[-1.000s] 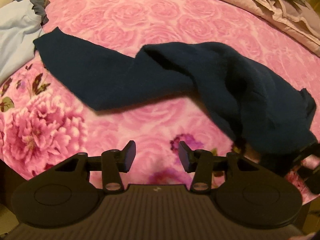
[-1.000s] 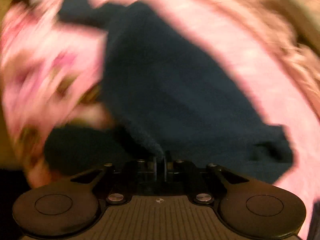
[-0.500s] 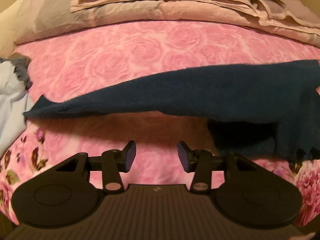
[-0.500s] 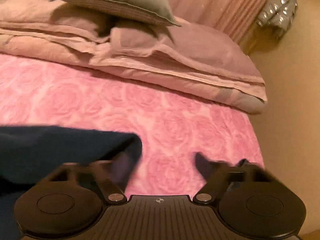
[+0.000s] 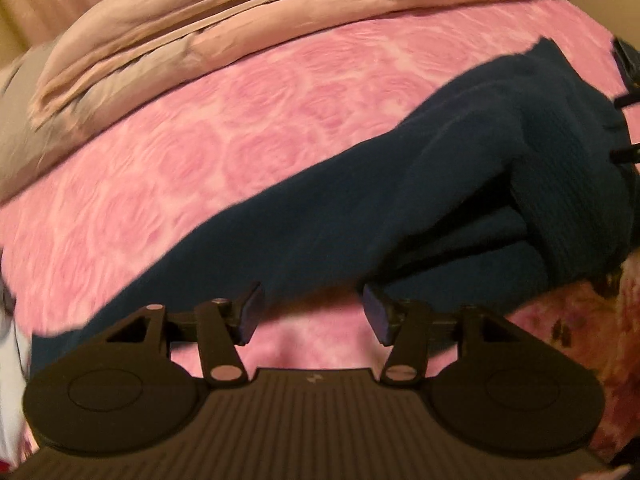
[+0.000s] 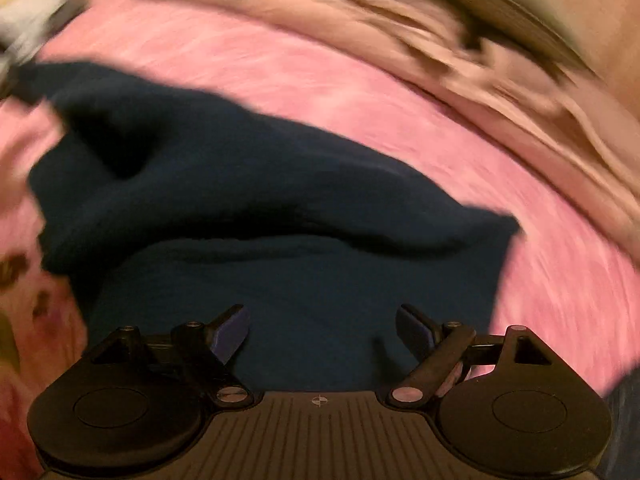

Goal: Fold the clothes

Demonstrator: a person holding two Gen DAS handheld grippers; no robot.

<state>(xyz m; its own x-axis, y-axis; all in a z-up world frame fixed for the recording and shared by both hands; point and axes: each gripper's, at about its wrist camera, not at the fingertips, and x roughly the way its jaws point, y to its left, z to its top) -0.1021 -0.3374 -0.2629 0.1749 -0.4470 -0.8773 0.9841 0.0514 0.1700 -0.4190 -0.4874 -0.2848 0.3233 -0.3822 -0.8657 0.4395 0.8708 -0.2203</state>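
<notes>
Bedding fills my view: a pink rose-patterned bedspread [image 5: 224, 128] with beige folded quilts [image 5: 208, 28] heaped along its far edge. On the pink I see the dark navy garment [image 6: 280, 216], rumpled, one long part trailing sideways. My left gripper [image 5: 311, 312] has just been opening, nothing between its jaws; my right gripper [image 6: 322, 330] hangs wide over the navy cloth.

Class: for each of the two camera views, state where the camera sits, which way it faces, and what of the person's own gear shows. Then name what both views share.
Left wrist: on the left gripper, facing down at the bedspread; open fingers show.
Right wrist: on the right gripper, over the dark garment; open fingers show.
Shared: garment, bedspread, beige duvet.
</notes>
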